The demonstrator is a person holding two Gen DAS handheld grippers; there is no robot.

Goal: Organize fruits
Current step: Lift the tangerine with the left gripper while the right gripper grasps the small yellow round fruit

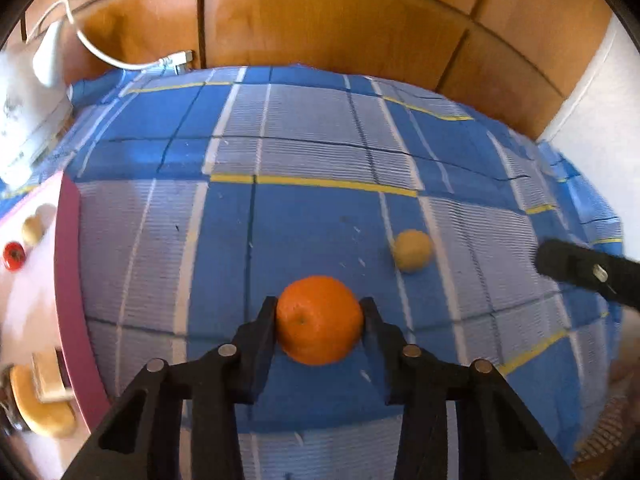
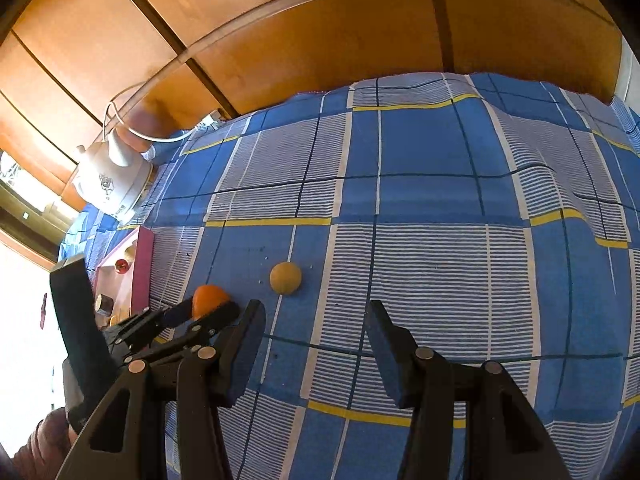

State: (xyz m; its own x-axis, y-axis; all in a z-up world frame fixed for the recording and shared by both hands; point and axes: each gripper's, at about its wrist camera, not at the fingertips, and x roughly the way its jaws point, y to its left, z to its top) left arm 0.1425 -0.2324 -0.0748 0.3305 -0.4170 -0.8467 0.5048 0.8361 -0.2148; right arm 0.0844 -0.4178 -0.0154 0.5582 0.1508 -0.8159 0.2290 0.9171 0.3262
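Observation:
My left gripper (image 1: pixel 319 308) is shut on an orange (image 1: pixel 319 319), holding it just above the blue checked cloth; the orange (image 2: pixel 209 299) also shows in the right wrist view between the left gripper's fingers (image 2: pixel 188 312). A small yellow round fruit (image 1: pixel 412 250) lies on the cloth to the right and beyond it, and shows in the right wrist view (image 2: pixel 285 277). My right gripper (image 2: pixel 316 312) is open and empty, a little short of the yellow fruit. One of its fingers (image 1: pixel 580 272) reaches in from the right edge of the left wrist view.
A pink-rimmed white tray (image 1: pixel 68 280) at the left holds a red fruit (image 1: pixel 14 256) and several tan items; it also shows in the right wrist view (image 2: pixel 142 264). A white kettle (image 2: pixel 112 184) with a cord stands at the back left. Wooden cabinet doors (image 1: pixel 320 20) rise behind the table.

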